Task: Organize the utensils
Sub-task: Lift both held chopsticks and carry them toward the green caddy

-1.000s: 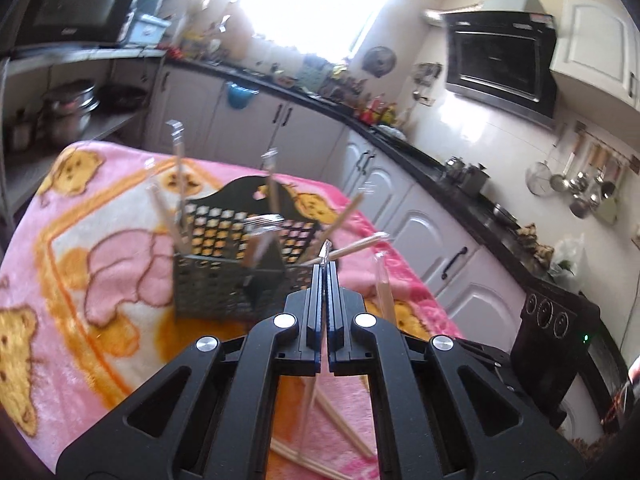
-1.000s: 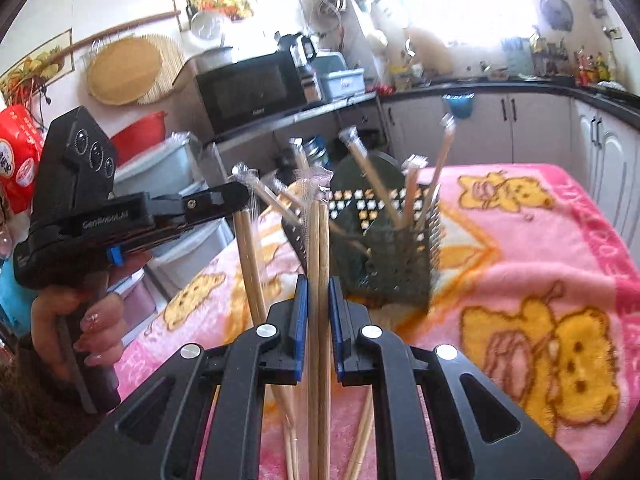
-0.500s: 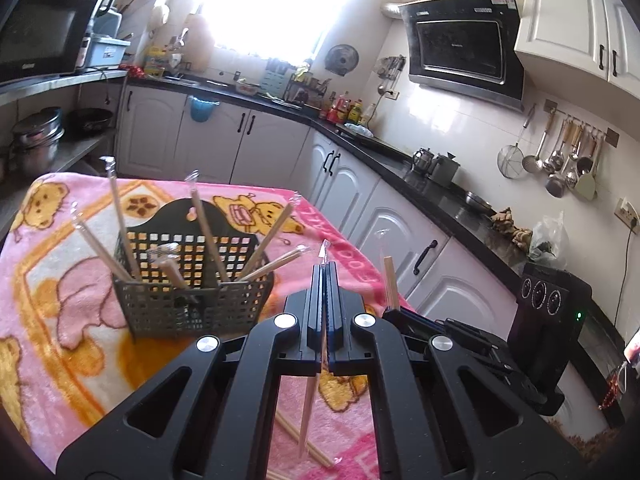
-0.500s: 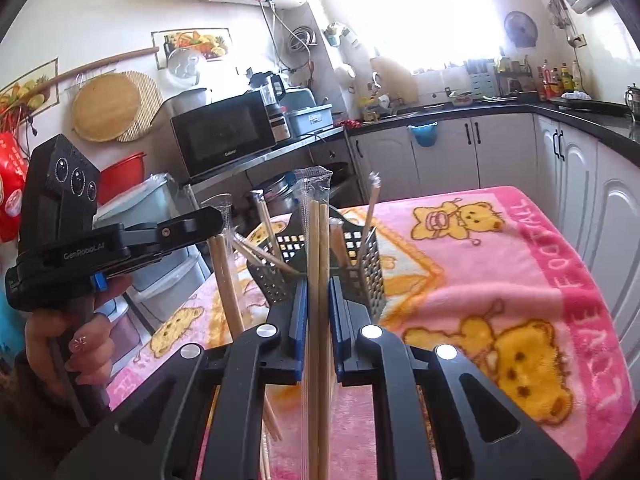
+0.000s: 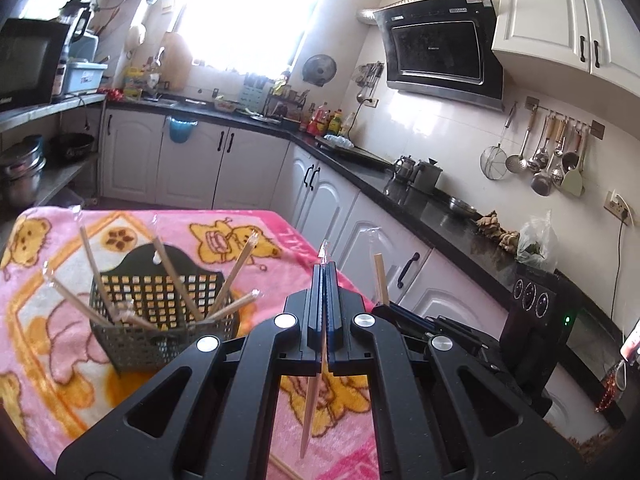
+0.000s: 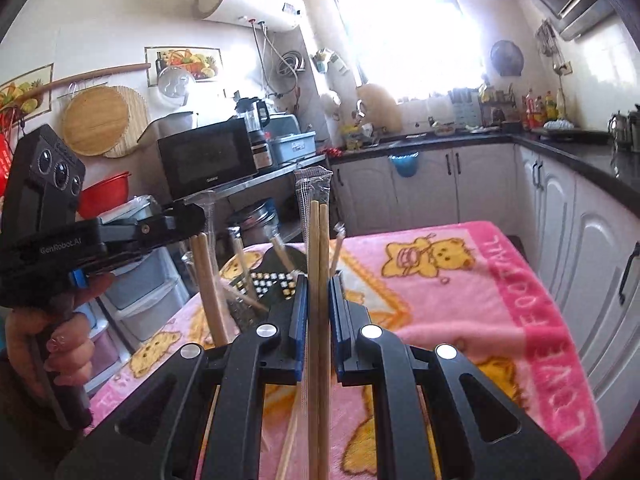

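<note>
My left gripper [image 5: 325,273] is shut on a thin plastic-wrapped chopstick pair [image 5: 313,400] that hangs down between its arms. It stands above the pink blanket, to the right of the dark mesh basket [image 5: 160,332]. The basket holds several wrapped chopsticks leaning outward. My right gripper [image 6: 318,280] is shut on an upright wrapped chopstick pair [image 6: 318,232], with the basket [image 6: 268,284] partly hidden behind it. In the right wrist view the left gripper [image 6: 196,214] is at the left, held by a hand [image 6: 60,344]. The right gripper [image 5: 386,310] shows just right of the left one.
A pink bear-print blanket [image 5: 52,380] covers the table, and a loose chopstick [image 6: 292,436] lies on it under the right gripper. White cabinets [image 5: 320,196] with a black counter run along the far and right sides. A shelf with a microwave [image 6: 208,156] and plastic drawers [image 6: 140,304] stand beyond the table.
Both grippers have risen and drawn back from the basket with their chopsticks still gripped. The basket now sits lower and smaller in both views.
</note>
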Tool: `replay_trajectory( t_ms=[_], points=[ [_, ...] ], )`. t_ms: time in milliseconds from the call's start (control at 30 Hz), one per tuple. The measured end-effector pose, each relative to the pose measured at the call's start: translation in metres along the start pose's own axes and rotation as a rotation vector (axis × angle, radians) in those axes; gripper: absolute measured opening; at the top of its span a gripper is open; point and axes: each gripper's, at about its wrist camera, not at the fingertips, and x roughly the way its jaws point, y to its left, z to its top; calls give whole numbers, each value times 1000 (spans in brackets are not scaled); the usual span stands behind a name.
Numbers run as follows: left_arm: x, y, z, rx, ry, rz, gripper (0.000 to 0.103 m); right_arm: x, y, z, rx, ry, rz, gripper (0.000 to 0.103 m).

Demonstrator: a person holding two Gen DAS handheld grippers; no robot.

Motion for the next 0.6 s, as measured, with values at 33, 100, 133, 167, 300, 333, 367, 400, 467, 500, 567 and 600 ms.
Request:
replay_trajectory(
  t_ms=[33,100,133,167,300,333,367,400,467,500,567,600],
  points=[
    [1,-2,2,3,-2,0,0,0,-2,2,-2,-1,-10,11],
    [3,-4,6,4,-6,-7,0,0,-4,5,5,-5,-15,11],
    [3,-6,8,6,-9,-8,0,0,-5,6,3,-9,-24,11],
    [4,-7,11,9,-10,-11,0,0,-5,8,1,-11,-29,11],
    [3,-10,22,18,-26,-16,0,-2,-4,17,4,-28,-31,11],
    [3,-11,25,19,-31,-17,0,-3,-3,19,1,-36,-32,11],
    [2,-12,30,23,-37,-16,0,-3,-3,21,0,-40,-30,11],
    [2,-12,34,26,-44,-14,0,-2,-3,24,-1,-41,-27,11],
    [0,-15,40,33,-58,-12,0,-2,-1,28,-7,-51,-24,11],
    [-1,-16,45,36,-69,-10,0,-1,0,31,-11,-56,-21,11],
    [-4,-14,52,41,-81,-7,0,1,1,35,-14,-63,-17,11],
    [-5,-14,56,47,-90,-1,0,3,2,38,-15,-67,-14,11]
  ],
)
